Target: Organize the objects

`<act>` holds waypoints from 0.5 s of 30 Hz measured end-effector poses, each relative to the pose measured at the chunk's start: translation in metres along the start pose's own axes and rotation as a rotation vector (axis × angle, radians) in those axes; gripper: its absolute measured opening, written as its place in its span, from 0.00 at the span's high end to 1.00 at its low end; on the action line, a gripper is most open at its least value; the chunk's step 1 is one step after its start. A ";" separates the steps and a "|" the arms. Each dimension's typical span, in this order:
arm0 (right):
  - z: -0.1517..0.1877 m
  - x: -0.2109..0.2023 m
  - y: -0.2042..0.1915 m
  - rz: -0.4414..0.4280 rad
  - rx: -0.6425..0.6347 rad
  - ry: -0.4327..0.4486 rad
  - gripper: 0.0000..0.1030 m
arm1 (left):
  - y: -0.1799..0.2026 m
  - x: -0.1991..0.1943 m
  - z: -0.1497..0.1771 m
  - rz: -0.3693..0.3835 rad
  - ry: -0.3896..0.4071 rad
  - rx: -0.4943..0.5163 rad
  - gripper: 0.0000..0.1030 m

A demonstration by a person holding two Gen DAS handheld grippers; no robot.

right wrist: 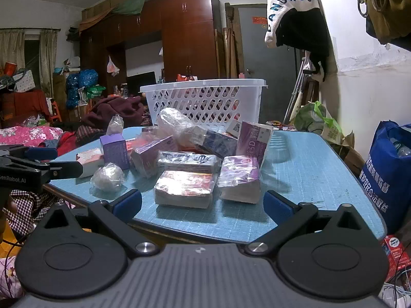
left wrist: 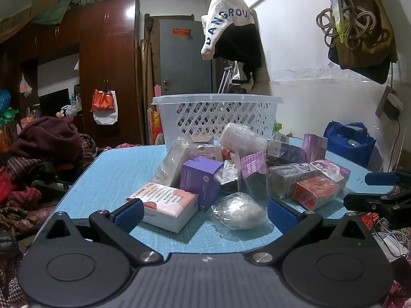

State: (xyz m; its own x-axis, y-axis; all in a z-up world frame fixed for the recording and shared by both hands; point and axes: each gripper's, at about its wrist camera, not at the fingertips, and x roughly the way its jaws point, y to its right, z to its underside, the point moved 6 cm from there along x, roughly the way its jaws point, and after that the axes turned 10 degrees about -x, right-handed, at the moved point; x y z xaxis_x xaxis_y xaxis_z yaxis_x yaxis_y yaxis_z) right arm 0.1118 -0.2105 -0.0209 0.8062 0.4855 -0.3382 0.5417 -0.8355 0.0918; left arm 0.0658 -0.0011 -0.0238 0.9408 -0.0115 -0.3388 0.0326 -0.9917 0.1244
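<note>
A pile of several small boxes and plastic-wrapped packs lies on a blue table [left wrist: 113, 169]. A white lattice basket [left wrist: 218, 118] stands behind the pile; it also shows in the right wrist view [right wrist: 205, 102]. My left gripper [left wrist: 204, 214] is open and empty, low over the table's near edge, with a pink-and-white box [left wrist: 164, 205] and a clear wrapped ball [left wrist: 237, 211] between its fingers' line. My right gripper [right wrist: 203, 204] is open and empty just before a red wrapped pack [right wrist: 185, 188] and a purple wrapped pack [right wrist: 240, 178]. A purple box [left wrist: 201, 181] stands mid-pile.
Piled clothes [left wrist: 48, 138] lie left of the table. A blue bag [right wrist: 390, 177] stands on the right by the white wall. Clothes hang above the basket [left wrist: 231, 33]. A brown wardrobe [left wrist: 108, 59] and grey door [left wrist: 182, 59] stand behind. The other gripper shows at the frame edge [left wrist: 380, 195].
</note>
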 end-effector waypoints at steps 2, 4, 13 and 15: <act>0.000 0.000 0.000 0.000 0.000 0.001 0.00 | 0.000 0.000 0.000 0.000 -0.002 0.000 0.00; 0.000 0.000 0.000 -0.001 0.000 0.000 0.00 | 0.000 0.000 0.000 0.000 -0.002 0.000 0.00; 0.000 0.000 0.000 -0.001 -0.001 0.000 0.00 | 0.000 0.001 0.000 -0.001 -0.003 -0.002 0.00; 0.000 0.000 0.000 -0.001 -0.001 0.000 0.00 | 0.000 0.001 0.000 -0.002 -0.003 -0.001 0.00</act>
State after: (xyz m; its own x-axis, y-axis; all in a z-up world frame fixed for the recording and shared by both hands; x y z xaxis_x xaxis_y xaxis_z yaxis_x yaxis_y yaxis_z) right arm 0.1117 -0.2103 -0.0211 0.8055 0.4866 -0.3384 0.5431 -0.8345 0.0927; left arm 0.0663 -0.0013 -0.0243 0.9397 -0.0104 -0.3418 0.0345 -0.9915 0.1252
